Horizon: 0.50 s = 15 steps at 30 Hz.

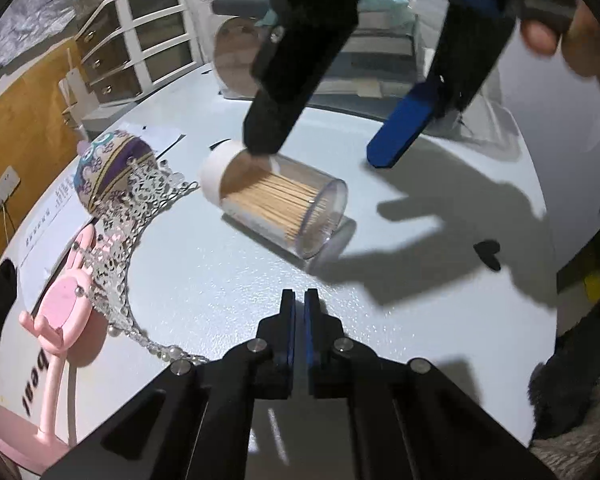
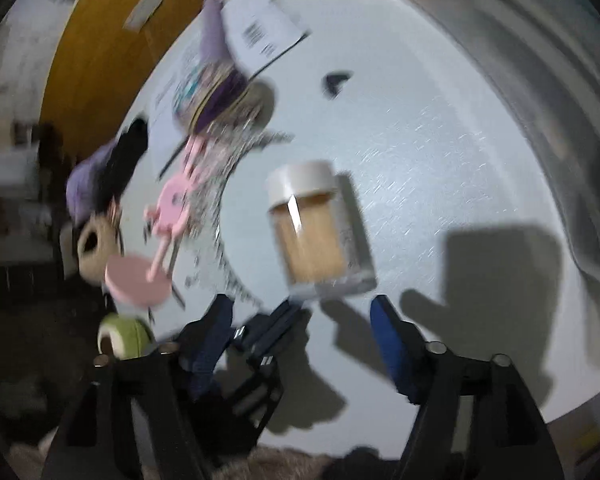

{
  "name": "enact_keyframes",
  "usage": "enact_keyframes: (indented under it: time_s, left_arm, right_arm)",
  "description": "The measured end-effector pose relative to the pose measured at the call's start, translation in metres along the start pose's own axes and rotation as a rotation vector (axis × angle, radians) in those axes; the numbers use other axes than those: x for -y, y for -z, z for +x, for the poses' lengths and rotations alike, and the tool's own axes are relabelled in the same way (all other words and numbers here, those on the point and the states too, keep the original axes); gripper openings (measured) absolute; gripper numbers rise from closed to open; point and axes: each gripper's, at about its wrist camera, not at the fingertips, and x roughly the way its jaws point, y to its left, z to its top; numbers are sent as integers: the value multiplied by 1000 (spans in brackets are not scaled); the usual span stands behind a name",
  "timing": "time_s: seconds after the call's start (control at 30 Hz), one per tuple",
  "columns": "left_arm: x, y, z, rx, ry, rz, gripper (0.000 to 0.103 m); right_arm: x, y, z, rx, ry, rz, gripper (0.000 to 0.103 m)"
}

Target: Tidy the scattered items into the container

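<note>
A clear toothpick jar (image 1: pixel 276 204) with a white cap lies on its side on the pale table (image 1: pixel 228 304). My left gripper (image 1: pixel 299 294) is shut with nothing between its blue pads, just short of the jar. My right gripper (image 1: pixel 320 152) hangs open over the jar from the far side. Its black finger tip (image 1: pixel 262 136) is at the cap; I cannot tell if they touch. In the blurred right wrist view the jar (image 2: pixel 320 232) lies just ahead of the open right gripper (image 2: pixel 300 300), and the left gripper (image 2: pixel 280 320) shows between its fingers.
Left of the jar lie a purple patterned cushion (image 1: pixel 112 164), a silver beaded tiara (image 1: pixel 140 200) and a pink stand (image 1: pixel 64 312), on printed papers (image 1: pixel 48 232). A clear plastic box (image 1: pixel 384 60) stands at the back. A small black piece (image 1: pixel 488 254) lies to the right.
</note>
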Motion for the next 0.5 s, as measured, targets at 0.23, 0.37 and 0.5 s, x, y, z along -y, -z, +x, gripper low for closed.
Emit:
enact_keyframes:
  time_s: [0.23,0.37,0.5]
  left_arm:
    - [-8,-10,-9,10,16,-100,79]
    - [-4,-16,-12,14,6,-103,79]
    - [-5,-19,-10,7,-18,-111,79]
  right_arm:
    - [2,-17,9,2,41,-18,69]
    - [10,-19,20,-55,-95,87,57]
    - [10,-14,31,-127,-189,152,56]
